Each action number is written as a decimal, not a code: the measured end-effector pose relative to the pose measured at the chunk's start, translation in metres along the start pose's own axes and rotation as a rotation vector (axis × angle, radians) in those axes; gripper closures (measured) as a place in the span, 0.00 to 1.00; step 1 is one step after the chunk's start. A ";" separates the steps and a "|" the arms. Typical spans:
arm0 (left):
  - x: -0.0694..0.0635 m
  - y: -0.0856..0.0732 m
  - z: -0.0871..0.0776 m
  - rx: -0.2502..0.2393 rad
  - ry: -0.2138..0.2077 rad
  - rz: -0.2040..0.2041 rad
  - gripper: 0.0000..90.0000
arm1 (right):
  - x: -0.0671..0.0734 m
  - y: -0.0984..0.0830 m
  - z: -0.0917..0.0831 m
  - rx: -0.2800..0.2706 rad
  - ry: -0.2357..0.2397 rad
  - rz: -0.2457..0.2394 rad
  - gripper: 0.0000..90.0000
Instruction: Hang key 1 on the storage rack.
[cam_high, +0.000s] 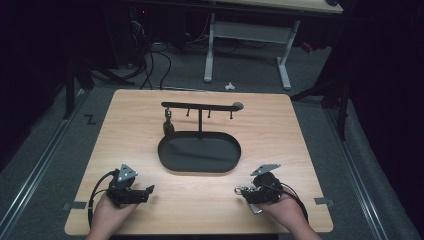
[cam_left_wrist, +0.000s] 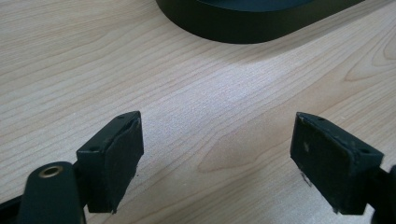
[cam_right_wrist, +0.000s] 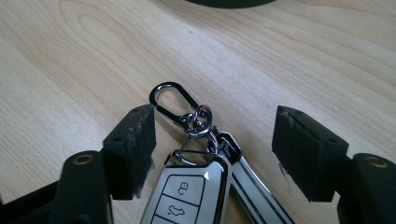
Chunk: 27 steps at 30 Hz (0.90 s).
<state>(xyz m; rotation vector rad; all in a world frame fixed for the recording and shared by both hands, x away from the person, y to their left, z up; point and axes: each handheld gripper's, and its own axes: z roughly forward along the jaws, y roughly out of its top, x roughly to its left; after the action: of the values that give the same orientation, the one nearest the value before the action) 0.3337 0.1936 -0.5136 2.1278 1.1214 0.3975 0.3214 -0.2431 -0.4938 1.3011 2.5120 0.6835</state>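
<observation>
The car key fob (cam_right_wrist: 194, 196) was framed between the spread jaws of the right gripper (cam_right_wrist: 215, 149), apparently ungripped, near the table's (cam_high: 150, 125) front edge. The left gripper (cam_left_wrist: 217, 154) was held wide and empty over bare wood. Both were fronted by the black oval tray (cam_high: 200, 152) with its hook rack (cam_high: 200, 106).

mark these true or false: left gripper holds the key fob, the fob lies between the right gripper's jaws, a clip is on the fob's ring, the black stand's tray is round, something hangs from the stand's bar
1. The left gripper holds the key fob. False: its jaws stand apart over bare table.
2. The fob lies between the jaws of the right gripper. True; the pads do not press on it.
3. A silver clip is linked to the fob's ring. True.
4. The tray of the black stand is round. False: it is a long oval.
5. Something hangs from the stand's bar. True: a small dark item hangs near its left end; what it is cannot be told.
</observation>
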 end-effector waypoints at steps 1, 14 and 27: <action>0.000 0.000 0.000 0.000 0.000 0.000 0.20 | 0.000 0.000 0.000 0.000 0.000 0.000 0.35; -0.002 0.000 0.001 0.007 -0.012 0.010 0.21 | 0.003 0.012 0.015 0.076 0.005 -0.034 0.53; -0.002 0.000 0.001 0.012 -0.020 0.017 0.22 | -0.009 0.027 0.018 0.136 -0.012 0.030 0.67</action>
<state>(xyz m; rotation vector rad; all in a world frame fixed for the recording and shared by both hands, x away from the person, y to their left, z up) 0.3328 0.1913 -0.5146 2.1483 1.0975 0.3770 0.3527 -0.2313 -0.4964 1.3860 2.5733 0.5175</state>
